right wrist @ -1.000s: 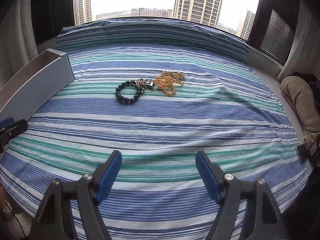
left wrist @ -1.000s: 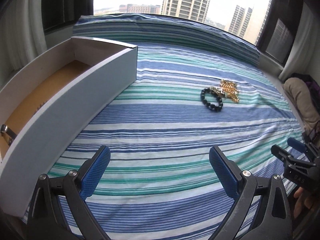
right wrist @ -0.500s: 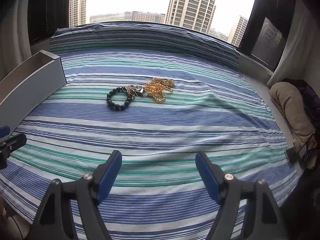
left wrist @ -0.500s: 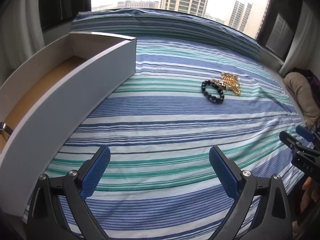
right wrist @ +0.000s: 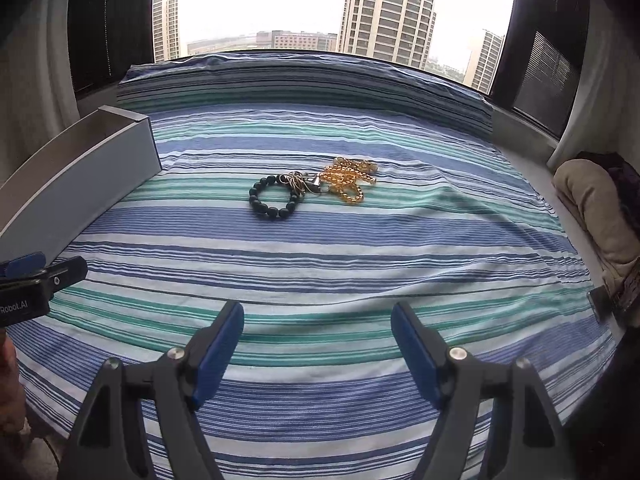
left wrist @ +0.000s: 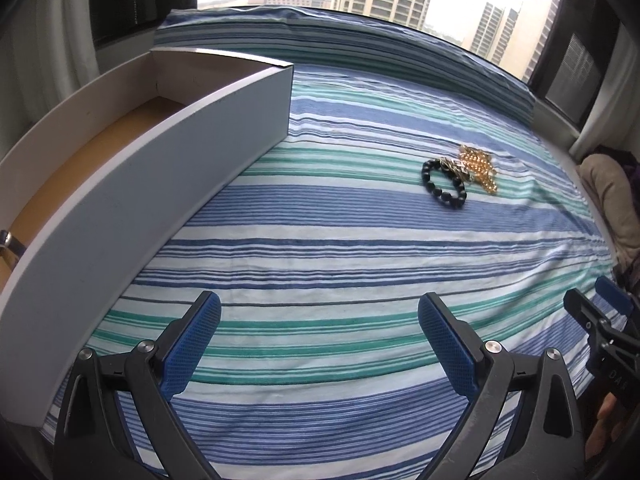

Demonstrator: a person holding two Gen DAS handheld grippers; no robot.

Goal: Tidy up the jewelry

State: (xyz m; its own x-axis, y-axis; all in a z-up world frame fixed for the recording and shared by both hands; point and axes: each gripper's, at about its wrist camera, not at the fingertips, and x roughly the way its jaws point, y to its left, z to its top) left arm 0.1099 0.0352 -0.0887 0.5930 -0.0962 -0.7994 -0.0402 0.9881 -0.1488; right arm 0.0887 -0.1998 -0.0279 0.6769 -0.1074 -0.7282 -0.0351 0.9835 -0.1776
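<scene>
Both tools, left tool [left wrist: 319, 334] and right tool [right wrist: 317, 342], gape wide, gripping nothing. Black bracelet [right wrist: 272, 199] and gold chain [right wrist: 348, 179] lie touching mid-frame; striped bed [right wrist: 360, 248] bare around them. Drawer [left wrist: 132, 200] borders left edge.

Both wrist views look low across the striped bedspread [left wrist: 360, 208] toward the window [right wrist: 320, 0].

A bedsheet [right wrist: 360, 240] striped blue, teal and white. On it, a black bead bracelet [right wrist: 273, 197] and golden beads [right wrist: 348, 179]. White drawer [left wrist: 140, 200], tan inside.
</scene>
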